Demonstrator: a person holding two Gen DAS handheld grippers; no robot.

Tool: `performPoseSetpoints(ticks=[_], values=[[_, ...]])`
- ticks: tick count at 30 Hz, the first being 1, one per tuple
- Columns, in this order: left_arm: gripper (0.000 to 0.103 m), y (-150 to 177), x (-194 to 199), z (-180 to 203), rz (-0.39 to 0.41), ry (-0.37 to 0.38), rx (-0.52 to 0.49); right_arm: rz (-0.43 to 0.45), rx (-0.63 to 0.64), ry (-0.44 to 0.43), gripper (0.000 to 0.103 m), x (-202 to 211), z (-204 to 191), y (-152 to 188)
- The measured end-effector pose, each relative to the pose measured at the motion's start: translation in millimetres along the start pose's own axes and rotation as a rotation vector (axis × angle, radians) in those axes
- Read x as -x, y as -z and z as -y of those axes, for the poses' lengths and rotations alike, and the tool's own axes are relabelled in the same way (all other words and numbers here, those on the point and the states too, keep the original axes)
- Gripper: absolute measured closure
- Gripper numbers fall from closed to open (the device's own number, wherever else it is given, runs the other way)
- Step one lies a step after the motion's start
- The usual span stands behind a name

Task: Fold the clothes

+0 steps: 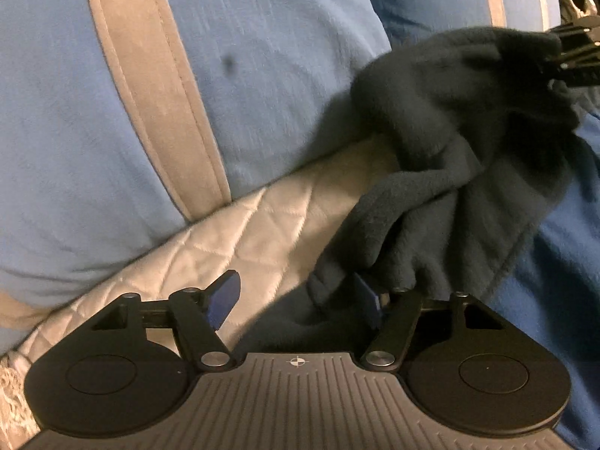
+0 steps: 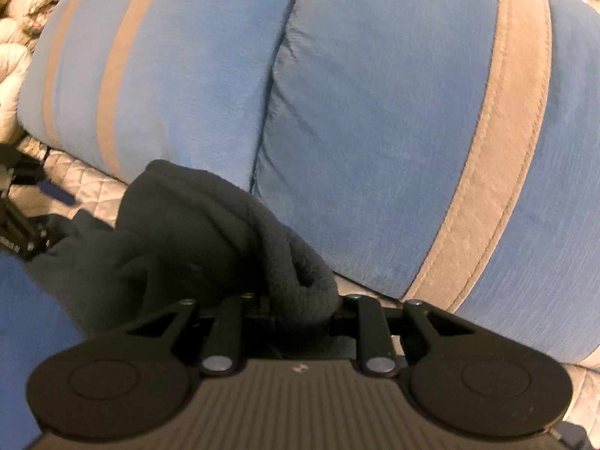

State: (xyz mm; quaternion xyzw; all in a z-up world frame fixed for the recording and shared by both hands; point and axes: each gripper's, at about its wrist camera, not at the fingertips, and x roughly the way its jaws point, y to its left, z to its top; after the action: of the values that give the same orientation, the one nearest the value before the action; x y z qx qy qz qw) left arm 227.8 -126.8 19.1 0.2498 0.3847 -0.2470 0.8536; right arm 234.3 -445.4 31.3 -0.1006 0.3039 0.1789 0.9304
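Dark fleece garment (image 1: 450,142), bunched and rumpled, draped across pale quilted bedding (image 1: 240,232) in front of big blue pillows with tan stripes (image 2: 375,112). No containers in sight. Right gripper (image 2: 296,311) pressed together on a thick roll of fleece at one end, jaws nearly closed around it. Left gripper (image 1: 296,300) spread apart at the other end, one pad (image 1: 369,302) touching the cloth, the opposite pad (image 1: 225,296) clear of it over the quilt. Bright blue fabric (image 1: 555,262) beside the garment.
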Motion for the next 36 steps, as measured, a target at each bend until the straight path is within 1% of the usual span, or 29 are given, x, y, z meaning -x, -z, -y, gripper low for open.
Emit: performPoseSetpoints(ticks=[2,4,8,9,10,11,12,13,14,15,16,18,19,21,23,24,26,27,30,32,36], values=[[0.037,0,-3,0,0.014,0.002,0.008,-0.002,-0.001,-0.006,0.078,1,1,0],[0.037,-1,-8,-4,0.02,0.018,0.038,0.0,-0.003,-0.015,0.078,4,2,1],[0.037,-4,-18,-7,0.013,0.046,0.082,0.003,0.01,-0.03,0.076,8,1,0],[0.038,-3,-20,-7,0.012,0.052,0.099,0.003,0.015,-0.033,0.066,11,2,0],[0.041,-2,-20,-8,0.011,0.06,0.117,0.002,0.019,-0.037,0.061,13,2,0],[0.044,-1,-20,-10,0.008,0.075,0.132,0.001,0.026,-0.043,0.059,15,2,0],[0.05,-1,-18,-9,0.005,0.091,0.13,0.0,0.039,-0.047,0.053,19,3,0],[0.062,-1,-16,-9,0.002,0.107,0.128,0.006,0.054,-0.052,0.049,25,5,0],[0.067,-1,-15,-8,-0.002,0.12,0.12,0.012,0.061,-0.054,0.045,30,7,0],[0.076,-3,-12,-5,-0.008,0.121,0.094,0.018,0.065,-0.052,0.038,35,10,-1],[0.083,-5,-10,-1,-0.013,0.11,0.066,0.027,0.067,-0.048,0.032,42,14,-1],[0.087,-10,-6,9,-0.022,0.052,0.002,0.044,0.072,-0.042,0.028,54,23,0],[0.088,-11,-4,13,-0.025,0.003,-0.027,0.043,0.072,-0.034,0.024,59,29,2],[0.089,-13,2,17,-0.019,-0.093,-0.07,0.042,0.074,-0.017,0.019,70,42,6],[0.089,-12,11,15,-0.005,-0.175,-0.099,0.023,0.083,0.03,0.017,78,57,12],[0.089,-11,14,13,0.002,-0.196,-0.11,0.014,0.084,0.053,0.016,82,65,16],[0.089,-10,19,12,0.015,-0.239,-0.136,-0.001,0.044,0.085,0.015,86,81,24],[0.089,-9,17,17,0.018,-0.262,-0.167,-0.009,0.019,0.097,0.015,87,89,28],[0.089,-7,5,28,-0.004,-0.303,-0.21,-0.026,0.026,0.145,0.015,84,99,35],[0.089,-6,-2,33,-0.017,-0.309,-0.205,-0.047,0.044,0.178,0.015,76,100,37],[0.089,-2,-12,37,-0.018,-0.318,-0.195,-0.063,0.09,0.189,0.015,62,94,42]])
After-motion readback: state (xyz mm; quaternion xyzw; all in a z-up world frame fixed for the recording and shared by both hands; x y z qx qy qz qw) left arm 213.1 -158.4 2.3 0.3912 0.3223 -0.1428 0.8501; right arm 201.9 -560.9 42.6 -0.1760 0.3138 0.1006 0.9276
